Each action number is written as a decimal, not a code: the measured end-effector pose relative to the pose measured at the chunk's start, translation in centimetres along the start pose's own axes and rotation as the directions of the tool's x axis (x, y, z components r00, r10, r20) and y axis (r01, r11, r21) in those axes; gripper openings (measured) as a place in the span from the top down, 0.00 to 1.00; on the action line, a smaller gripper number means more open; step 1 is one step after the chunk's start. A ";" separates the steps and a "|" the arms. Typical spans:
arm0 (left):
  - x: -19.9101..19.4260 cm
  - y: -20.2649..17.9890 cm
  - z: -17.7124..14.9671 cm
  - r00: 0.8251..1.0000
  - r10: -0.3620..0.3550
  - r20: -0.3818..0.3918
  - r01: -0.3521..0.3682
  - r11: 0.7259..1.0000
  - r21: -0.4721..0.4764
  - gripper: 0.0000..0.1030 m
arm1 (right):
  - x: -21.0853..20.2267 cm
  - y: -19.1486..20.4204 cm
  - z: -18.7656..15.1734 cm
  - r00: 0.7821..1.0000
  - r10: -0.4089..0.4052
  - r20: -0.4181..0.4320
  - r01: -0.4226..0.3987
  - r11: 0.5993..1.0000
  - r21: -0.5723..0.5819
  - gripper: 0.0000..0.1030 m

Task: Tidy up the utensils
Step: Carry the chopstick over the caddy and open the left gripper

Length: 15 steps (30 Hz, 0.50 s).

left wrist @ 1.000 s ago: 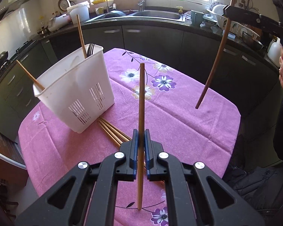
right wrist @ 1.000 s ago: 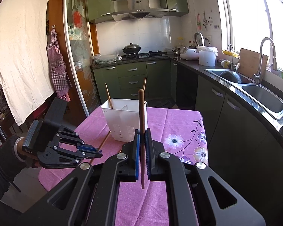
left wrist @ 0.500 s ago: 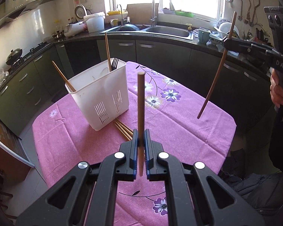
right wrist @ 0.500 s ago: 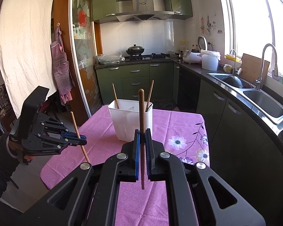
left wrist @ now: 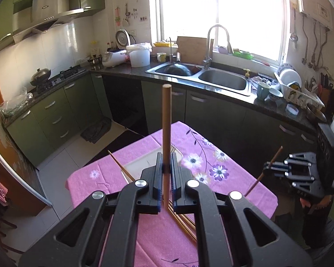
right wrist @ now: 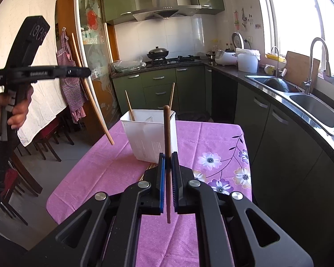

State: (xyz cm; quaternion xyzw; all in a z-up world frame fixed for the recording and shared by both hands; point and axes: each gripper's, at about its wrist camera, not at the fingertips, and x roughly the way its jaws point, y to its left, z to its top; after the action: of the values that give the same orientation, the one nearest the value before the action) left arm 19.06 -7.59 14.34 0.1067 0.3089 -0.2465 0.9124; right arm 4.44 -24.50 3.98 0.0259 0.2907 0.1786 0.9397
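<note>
Both clenched: left gripper w/ chopstick; right gripper w/ second chopstick, near white holder.

Two grippers, one white holder, several chopsticks

Home kitchen: green cabinets, range hood, wok on gas stove, double sink under window, dish rack

We read one faint brand line along the side of the left gripper. Its letters stay too blurred to spell.
</note>
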 end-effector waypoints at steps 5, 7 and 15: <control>0.7 1.9 3.4 0.995 0.072 0.072 -0.068 0.996 -0.055 0.94 | 0.7 -1.3 -0.4 1.000 0.002 -0.011 -0.002 1.000 0.021 0.94; 1.9 2.6 3.8 0.991 0.112 0.076 -0.106 0.992 -0.074 0.94 | 0.8 -1.6 -0.5 1.000 0.001 -0.014 -0.001 1.000 0.027 0.94; 8.3 4.0 0.9 0.988 0.150 -0.037 -0.153 0.983 -0.099 0.94 | 1.0 -1.7 0.4 1.000 -0.006 -0.005 0.006 1.000 0.029 0.94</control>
State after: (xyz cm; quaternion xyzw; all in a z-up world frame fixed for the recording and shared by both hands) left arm 27.28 -7.62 10.13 0.0869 0.3256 -0.1586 0.9280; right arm 5.94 -25.76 3.54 0.0381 0.2955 0.1717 0.9390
